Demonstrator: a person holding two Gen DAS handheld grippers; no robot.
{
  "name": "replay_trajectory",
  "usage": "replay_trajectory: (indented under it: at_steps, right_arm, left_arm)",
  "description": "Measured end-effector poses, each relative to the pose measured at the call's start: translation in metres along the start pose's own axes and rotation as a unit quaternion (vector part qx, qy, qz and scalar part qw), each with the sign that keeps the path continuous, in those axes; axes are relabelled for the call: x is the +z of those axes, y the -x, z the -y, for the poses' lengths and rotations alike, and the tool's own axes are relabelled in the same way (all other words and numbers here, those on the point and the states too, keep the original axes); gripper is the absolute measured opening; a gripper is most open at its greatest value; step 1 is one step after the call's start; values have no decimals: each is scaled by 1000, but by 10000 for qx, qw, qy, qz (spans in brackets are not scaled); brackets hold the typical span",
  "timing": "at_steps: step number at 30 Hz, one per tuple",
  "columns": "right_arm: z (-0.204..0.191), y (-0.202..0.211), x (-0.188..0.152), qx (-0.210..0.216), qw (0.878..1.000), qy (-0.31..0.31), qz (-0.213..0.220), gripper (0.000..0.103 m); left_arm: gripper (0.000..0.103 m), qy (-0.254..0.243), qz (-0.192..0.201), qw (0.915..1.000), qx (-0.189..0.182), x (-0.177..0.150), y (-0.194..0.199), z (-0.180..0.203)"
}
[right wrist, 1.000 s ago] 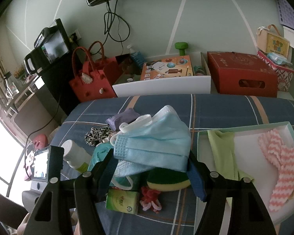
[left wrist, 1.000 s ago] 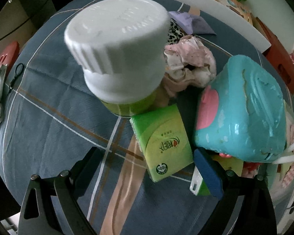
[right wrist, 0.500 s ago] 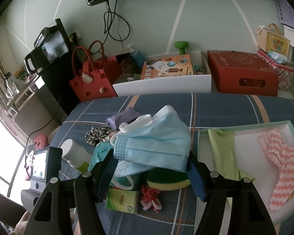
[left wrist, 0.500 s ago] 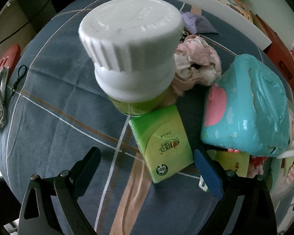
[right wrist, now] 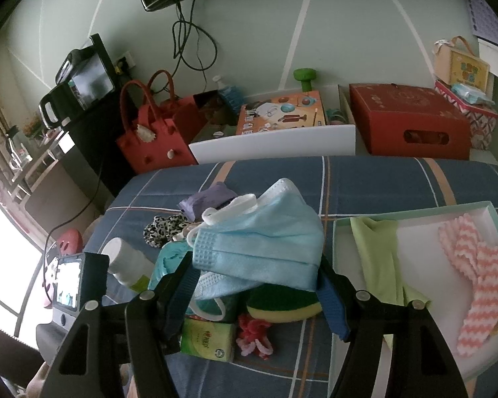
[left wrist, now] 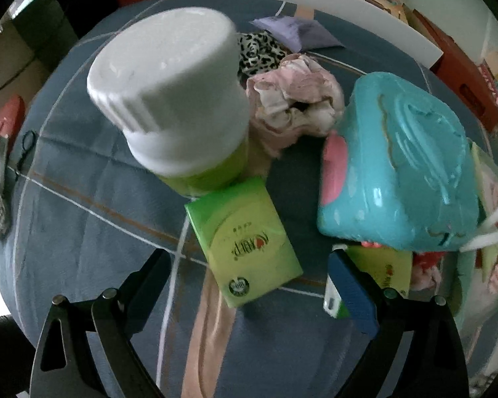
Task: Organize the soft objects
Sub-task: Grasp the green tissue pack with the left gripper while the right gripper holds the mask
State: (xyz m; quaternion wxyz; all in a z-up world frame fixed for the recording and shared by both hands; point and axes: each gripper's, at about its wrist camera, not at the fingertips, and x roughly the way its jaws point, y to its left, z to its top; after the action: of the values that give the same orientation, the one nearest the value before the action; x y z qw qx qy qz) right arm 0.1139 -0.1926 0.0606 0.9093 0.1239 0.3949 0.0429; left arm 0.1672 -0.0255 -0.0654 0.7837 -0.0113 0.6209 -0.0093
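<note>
My right gripper (right wrist: pixel 255 270) is shut on a stack of light blue face masks (right wrist: pixel 262 242), held above the blue plaid tablecloth (right wrist: pixel 375 179). To its right lies a white tray (right wrist: pixel 415 207) with a green cloth (right wrist: pixel 378 258) and a pink zigzag cloth (right wrist: pixel 478 282) in it. My left gripper (left wrist: pixel 249 285) points steeply down and is open. A green tissue pack (left wrist: pixel 245 242) lies flat on the cloth just ahead of its fingers, untouched. A crumpled pink cloth (left wrist: pixel 295 99), a leopard scrunchie (left wrist: pixel 259 53) and a purple cloth (left wrist: pixel 295 31) lie farther back.
A white-capped green bottle (left wrist: pixel 169 99) stands just behind the tissue pack, with a teal plastic box (left wrist: pixel 398 172) to the right. A green-yellow sponge (right wrist: pixel 282 305) and pink hair ties (right wrist: pixel 254 335) lie under the masks. Red bags and boxes (right wrist: pixel 408 122) line the wall.
The left wrist view has rolled and shifted slightly, so the bottle now sits more to the right in it. The right gripper and its masks have not moved.
</note>
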Motion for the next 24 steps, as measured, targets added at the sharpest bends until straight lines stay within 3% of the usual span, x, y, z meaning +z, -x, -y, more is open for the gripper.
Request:
replay_trajectory:
  at_steps: [3,6,8,10,13,24]
  right_arm:
    - [0,0,0,2,10000,-5,-5,71]
    - [0,0,0,4,10000,-5,-4,71]
    - [0,0,0,3,10000,-7,-8,71]
    - [1,0,0,6,10000,-12,-15,71]
    - [1,0,-1,6,10000,-20,-17,71]
    - [1,-1,-1,0,10000,-26,-34,71]
  left_arm:
    - [95,27,43,9998,196,6,-3,0]
    - [93,133,33,9999,79,10,-6,-6]
    - [85,147,66,9999,27,10,-4,-10]
    - [69,107,57,9999,-14,11,3,-16]
    - [60,35,46,9999,-92,9,6,-11]
    - [59,22,101,9996,-264,5,20,-14]
